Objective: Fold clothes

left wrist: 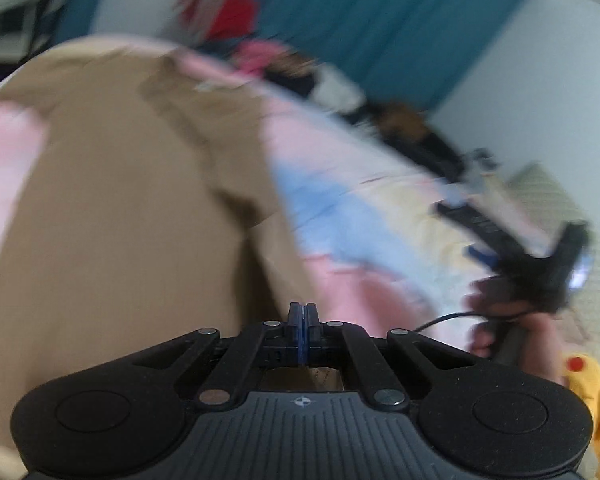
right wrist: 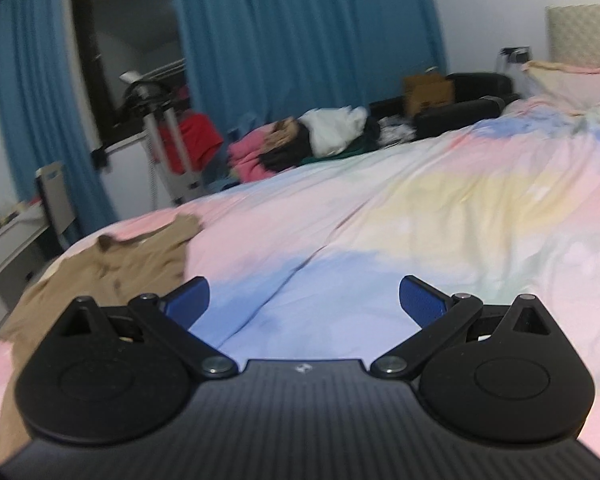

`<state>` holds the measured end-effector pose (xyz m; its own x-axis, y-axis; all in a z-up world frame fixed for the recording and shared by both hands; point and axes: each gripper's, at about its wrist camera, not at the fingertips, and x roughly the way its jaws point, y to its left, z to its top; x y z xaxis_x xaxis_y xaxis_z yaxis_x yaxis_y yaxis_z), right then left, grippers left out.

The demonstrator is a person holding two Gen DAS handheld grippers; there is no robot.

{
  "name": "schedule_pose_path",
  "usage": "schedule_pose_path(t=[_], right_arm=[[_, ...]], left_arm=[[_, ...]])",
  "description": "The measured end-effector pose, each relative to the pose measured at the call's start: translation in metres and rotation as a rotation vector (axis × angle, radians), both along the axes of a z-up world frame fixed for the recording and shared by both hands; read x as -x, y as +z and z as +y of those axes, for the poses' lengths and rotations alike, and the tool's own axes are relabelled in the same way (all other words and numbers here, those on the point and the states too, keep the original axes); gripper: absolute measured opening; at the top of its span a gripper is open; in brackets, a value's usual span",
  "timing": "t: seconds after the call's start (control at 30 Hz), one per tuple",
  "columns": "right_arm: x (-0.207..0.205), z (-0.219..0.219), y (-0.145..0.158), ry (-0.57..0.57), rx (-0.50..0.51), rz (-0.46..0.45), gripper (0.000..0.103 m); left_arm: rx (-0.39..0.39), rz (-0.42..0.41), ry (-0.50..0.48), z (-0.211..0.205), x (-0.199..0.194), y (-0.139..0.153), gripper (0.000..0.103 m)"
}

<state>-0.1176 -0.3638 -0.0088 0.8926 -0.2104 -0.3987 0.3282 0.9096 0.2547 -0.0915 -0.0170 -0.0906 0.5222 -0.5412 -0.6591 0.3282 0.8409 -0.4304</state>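
A tan shirt (left wrist: pixel 112 208) lies spread on the pastel bedspread (left wrist: pixel 380 208), filling the left of the blurred left wrist view. My left gripper (left wrist: pixel 303 312) is shut, its blue pads pressed together over the shirt's near edge; tan cloth shows just under the jaws, but whether the pads pinch it is hidden. In the right wrist view the shirt (right wrist: pixel 112 264) lies at the left on the bedspread (right wrist: pixel 420 208). My right gripper (right wrist: pixel 304 300) is open and empty above the blue patch of the bedspread, right of the shirt. It also shows in the left wrist view (left wrist: pixel 540 264), held by a hand.
A heap of mixed clothes (right wrist: pixel 312 140) lies at the bed's far edge. Blue curtains (right wrist: pixel 300 40) hang behind. A red item on a rack (right wrist: pixel 188 140) stands at the left. Pillows (right wrist: pixel 572 80) lie far right. A yellow plush toy (left wrist: pixel 596 400) sits low right.
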Motion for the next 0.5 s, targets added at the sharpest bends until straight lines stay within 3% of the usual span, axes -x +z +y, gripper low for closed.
schedule_pose_path(t=[0.13, 0.2, 0.3, 0.37, 0.43, 0.47, 0.5], right_arm=[[-0.007, 0.033, -0.004, 0.096, 0.022, 0.042, 0.103], [-0.009, 0.048, -0.005, 0.154, 0.047, 0.058, 0.103], [-0.013, 0.069, -0.009, 0.226, 0.086, 0.084, 0.103], [-0.015, 0.077, -0.011, 0.258, 0.108, 0.100, 0.103], [-0.016, 0.082, -0.012, 0.276, 0.122, 0.111, 0.103], [-0.016, 0.084, -0.013, 0.283, 0.125, 0.117, 0.103], [-0.016, 0.084, -0.013, 0.286, 0.121, 0.120, 0.103]], left_arm=[[-0.187, 0.054, 0.042, 0.010, -0.011, -0.025, 0.000], [-0.226, 0.049, 0.044, 0.009, -0.013, -0.029, 0.001], [-0.258, -0.028, 0.046, 0.003, -0.005, -0.019, 0.005], [-0.285, -0.076, 0.056, -0.003, 0.002, -0.008, 0.022], [-0.309, -0.120, 0.074, -0.010, 0.009, 0.006, 0.049], [-0.319, -0.145, 0.088, -0.013, 0.016, 0.014, 0.056], [-0.322, -0.168, 0.107, -0.014, 0.022, 0.023, 0.069]])
